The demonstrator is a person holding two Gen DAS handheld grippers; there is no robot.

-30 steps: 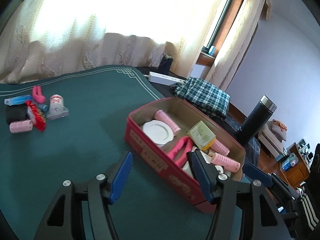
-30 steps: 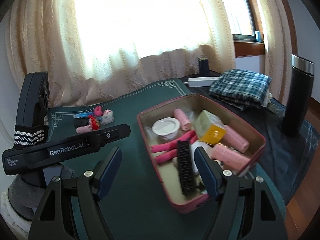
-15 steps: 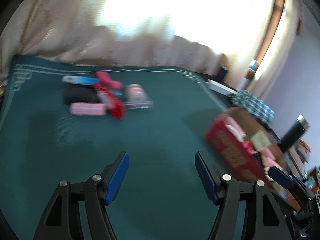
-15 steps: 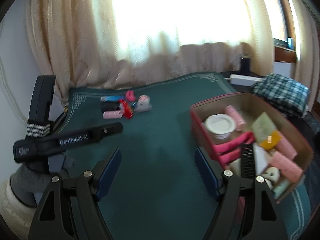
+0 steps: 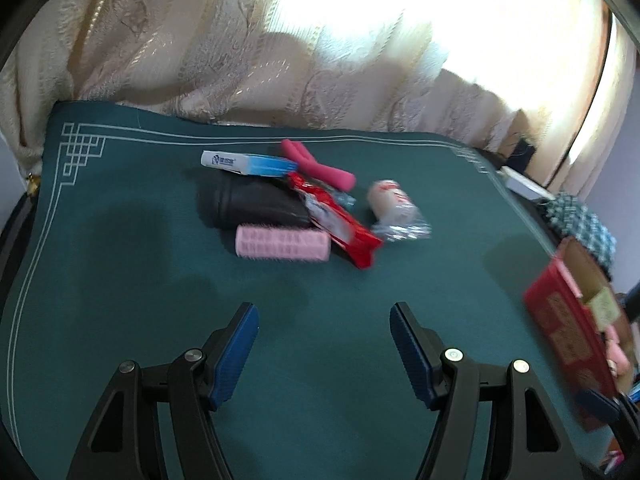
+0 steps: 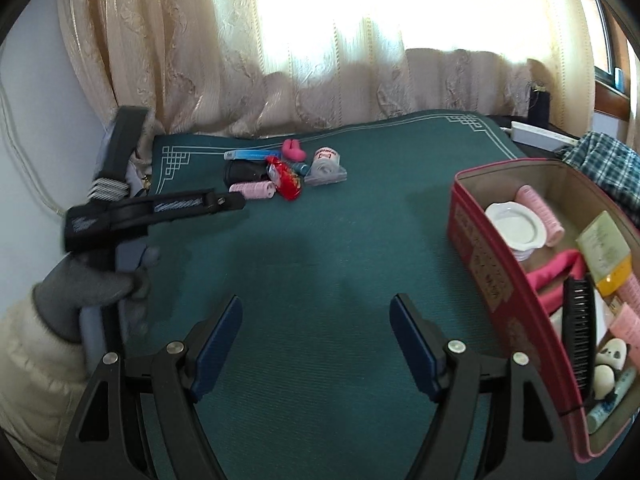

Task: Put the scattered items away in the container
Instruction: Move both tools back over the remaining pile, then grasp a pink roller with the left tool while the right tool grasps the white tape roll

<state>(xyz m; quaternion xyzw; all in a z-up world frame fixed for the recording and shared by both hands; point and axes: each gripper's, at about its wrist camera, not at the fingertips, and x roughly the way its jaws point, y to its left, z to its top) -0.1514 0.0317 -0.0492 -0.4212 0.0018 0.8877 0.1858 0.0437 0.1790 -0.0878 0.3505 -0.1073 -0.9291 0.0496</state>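
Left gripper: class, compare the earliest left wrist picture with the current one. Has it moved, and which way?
Yes. The left gripper has swung away from the red box, now at the right edge, toward the loose pile around the pink roller. Its jaws, just opening, hold nothing.

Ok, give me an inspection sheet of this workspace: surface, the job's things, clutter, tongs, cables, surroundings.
Surface: green mat, white border lines, bare in the middle.
Job's things: red box at the right, already holding a white dish, pink rollers and a black comb. Still loose at the far end: pink roller, red wrapper, black pouch, blue-white box, pink twist, wrapped roll.
Clutter: checked cloth beyond the red box.
Tongs: left tongs open, nothing between them; right tongs open, nothing between them.
Cables: white power strip.
Surroundings: cream curtains, bright window.
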